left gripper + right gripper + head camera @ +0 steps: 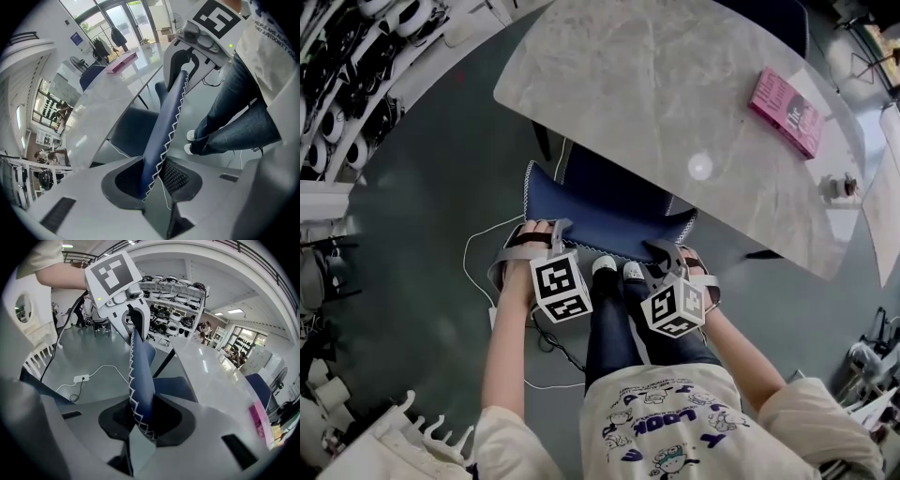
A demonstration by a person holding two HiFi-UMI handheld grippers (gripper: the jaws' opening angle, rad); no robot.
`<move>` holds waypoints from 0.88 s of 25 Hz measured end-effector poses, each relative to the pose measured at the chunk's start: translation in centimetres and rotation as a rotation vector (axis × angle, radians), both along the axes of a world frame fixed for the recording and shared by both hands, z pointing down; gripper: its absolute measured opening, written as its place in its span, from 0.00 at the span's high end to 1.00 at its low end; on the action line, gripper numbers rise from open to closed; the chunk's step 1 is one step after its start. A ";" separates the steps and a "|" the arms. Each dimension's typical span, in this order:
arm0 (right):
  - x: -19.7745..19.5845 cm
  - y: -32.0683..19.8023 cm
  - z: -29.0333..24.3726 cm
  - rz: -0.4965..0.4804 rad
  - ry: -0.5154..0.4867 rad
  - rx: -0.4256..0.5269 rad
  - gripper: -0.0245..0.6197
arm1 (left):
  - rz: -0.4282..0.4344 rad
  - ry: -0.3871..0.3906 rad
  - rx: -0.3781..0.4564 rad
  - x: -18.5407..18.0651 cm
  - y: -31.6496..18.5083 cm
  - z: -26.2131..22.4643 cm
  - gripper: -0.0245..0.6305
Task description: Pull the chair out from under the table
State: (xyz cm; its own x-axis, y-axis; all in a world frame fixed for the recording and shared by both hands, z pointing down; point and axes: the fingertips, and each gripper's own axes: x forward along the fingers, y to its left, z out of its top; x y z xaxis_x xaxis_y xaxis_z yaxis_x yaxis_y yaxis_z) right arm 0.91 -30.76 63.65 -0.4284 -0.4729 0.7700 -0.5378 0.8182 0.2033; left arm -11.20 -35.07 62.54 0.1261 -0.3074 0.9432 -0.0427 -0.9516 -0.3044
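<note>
The left gripper's (154,177) jaws pinch the top rim of the chair (169,110). The dark-blue padded edge with white zigzag stitching runs up from between the pads toward 12 o'clock. The right gripper's (140,422) jaws are clamped on the same rim of the backrest (140,376). There the stitched edge rises out of them toward 12 o'clock, up to the other gripper's marker cube.

In the head view each gripper is held in a hand, the left at the backrest's 9 o'clock end and the right at its 3 o'clock end. The chair stands at the picture's centre, its seat partly tucked under the near edge of the grey marble-look surface (675,75). That surface spreads from 12 toward 3 o'clock, and the backrest lies clear of its edge, on the person's side.

The person's white shoes (616,269) stand just behind the backrest at 6 o'clock, between the grippers. A pink book (786,111) lies on the surface at 2 o'clock, well apart from the chair. A white cable (476,253) trails over the floor at 9 o'clock, beside the left gripper.
</note>
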 end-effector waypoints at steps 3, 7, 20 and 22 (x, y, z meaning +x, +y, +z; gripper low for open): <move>-0.1 0.1 0.1 0.004 -0.003 -0.002 0.82 | -0.026 -0.011 0.002 0.0 0.1 0.1 0.78; -0.2 0.7 0.3 -0.001 0.002 -0.003 0.82 | -0.038 -0.018 -0.005 -0.2 0.7 0.2 0.78; -1.2 5.0 0.0 -0.004 0.005 -0.021 0.82 | -0.040 -0.006 -0.022 -1.4 5.9 -0.1 0.78; -1.5 6.4 0.0 -0.004 0.007 -0.028 0.82 | -0.037 -0.007 -0.027 -1.7 7.3 -0.1 0.79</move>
